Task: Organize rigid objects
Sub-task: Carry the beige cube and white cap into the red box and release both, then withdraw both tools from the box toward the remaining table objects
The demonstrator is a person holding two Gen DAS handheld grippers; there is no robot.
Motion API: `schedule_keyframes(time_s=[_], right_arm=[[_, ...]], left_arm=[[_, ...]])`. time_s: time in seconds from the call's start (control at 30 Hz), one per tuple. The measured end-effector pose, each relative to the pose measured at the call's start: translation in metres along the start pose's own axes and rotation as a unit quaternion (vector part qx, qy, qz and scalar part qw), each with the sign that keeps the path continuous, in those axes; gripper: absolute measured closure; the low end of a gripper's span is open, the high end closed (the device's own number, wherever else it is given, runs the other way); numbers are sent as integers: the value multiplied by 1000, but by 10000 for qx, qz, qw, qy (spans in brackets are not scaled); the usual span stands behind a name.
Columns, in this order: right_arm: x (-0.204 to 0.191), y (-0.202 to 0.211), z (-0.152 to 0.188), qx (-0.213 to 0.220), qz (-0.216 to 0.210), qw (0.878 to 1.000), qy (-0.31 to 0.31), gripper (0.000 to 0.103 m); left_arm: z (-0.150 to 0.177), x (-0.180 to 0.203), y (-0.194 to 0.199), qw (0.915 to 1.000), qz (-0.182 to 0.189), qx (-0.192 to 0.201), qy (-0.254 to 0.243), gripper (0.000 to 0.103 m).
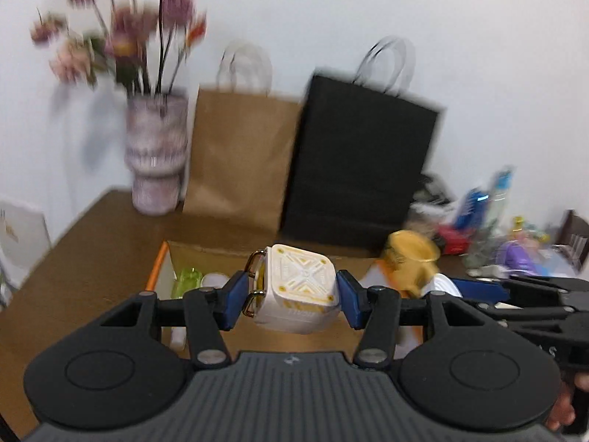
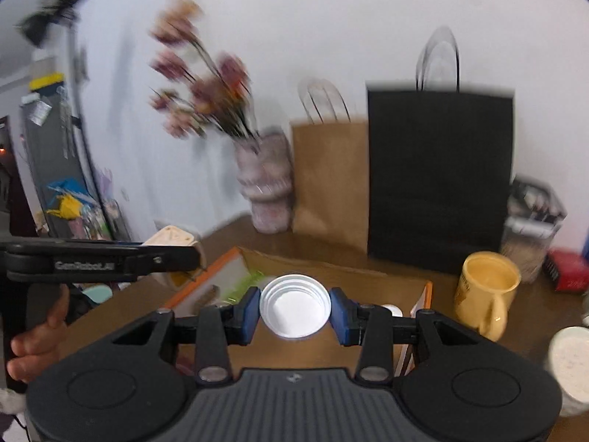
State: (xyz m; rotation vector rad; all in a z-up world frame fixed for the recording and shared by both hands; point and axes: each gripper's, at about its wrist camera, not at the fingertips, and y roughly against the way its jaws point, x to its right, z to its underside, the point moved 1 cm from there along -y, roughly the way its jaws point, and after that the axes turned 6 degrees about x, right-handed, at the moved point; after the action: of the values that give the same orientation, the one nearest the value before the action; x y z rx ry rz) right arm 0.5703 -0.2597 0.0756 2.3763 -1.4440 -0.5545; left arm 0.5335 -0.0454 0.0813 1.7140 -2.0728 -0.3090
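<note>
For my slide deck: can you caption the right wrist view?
Right gripper holds a white lid above an open cardboard box, yellow mug alongside.

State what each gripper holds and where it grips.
Left gripper: a cream, yellow-trimmed cube-shaped box, clamped across two opposite side faces. Right gripper: a white screw cap, open side facing the camera, pinched across its rim.
</note>
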Motion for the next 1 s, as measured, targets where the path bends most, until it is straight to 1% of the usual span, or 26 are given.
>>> schedule_keyframes(time_s=[0.1, 0.2, 0.3, 0.33, 0.4, 0.43, 0.5, 0.6, 0.7, 0.73, 0.77, 0.8, 0.87, 0.93, 1.0], right_arm=[[23, -66, 2, -644, 317, 9974, 27, 63], [32, -116, 20, -1241, 519, 9908, 158, 63], [38, -146, 34, -1566, 699, 9845, 360, 63], [39, -152, 37, -1639, 727, 9829, 419, 63], [38, -160, 39, -1692, 922, 9793, 620, 60], [38, -162, 38, -1715, 917, 9787, 652, 59], [36, -163, 35, -1728, 818, 9800, 549, 51], [32, -155, 30, -1594, 832, 9826, 466, 51], [25, -125, 21, -1308, 797, 9876, 355, 51], [20, -110, 18, -1148, 800, 9896, 327, 51], [13, -94, 16, -951, 801, 9917, 320, 50], [6, -73, 14, -678, 755, 9943, 336, 46], [-9, -36, 15, -247, 703, 9966, 358, 36], [-28, 4, 22, 211, 657, 9965, 466, 36], [-47, 45, 36, 624, 693, 9944, 504, 34]], left_arm=[[5, -8, -80, 9977, -385, -552, 74, 50], [18, -18, -145, 9930, -418, -1093, 127, 50], [35, -23, -183, 9872, -718, -1407, 230, 49], [38, -25, -190, 9862, -757, -1448, 266, 49], [40, -28, -194, 9862, -682, -1466, 350, 49], [38, -31, -193, 9873, -587, -1421, 386, 47], [36, -30, -187, 9895, -499, -1314, 322, 42], [26, -25, -171, 9923, -510, -1098, 251, 40], [13, -20, -140, 9945, -408, -928, 272, 39], [11, -17, -126, 9955, -385, -843, 201, 38], [8, -14, -109, 9967, -364, -712, 104, 35], [7, -10, -88, 9981, -333, -524, -11, 31], [8, -3, -47, 9991, -306, -152, -236, 28], [15, 6, -2, 9977, -405, 261, -477, 28], [29, 15, 44, 9929, -570, 694, -783, 25]])
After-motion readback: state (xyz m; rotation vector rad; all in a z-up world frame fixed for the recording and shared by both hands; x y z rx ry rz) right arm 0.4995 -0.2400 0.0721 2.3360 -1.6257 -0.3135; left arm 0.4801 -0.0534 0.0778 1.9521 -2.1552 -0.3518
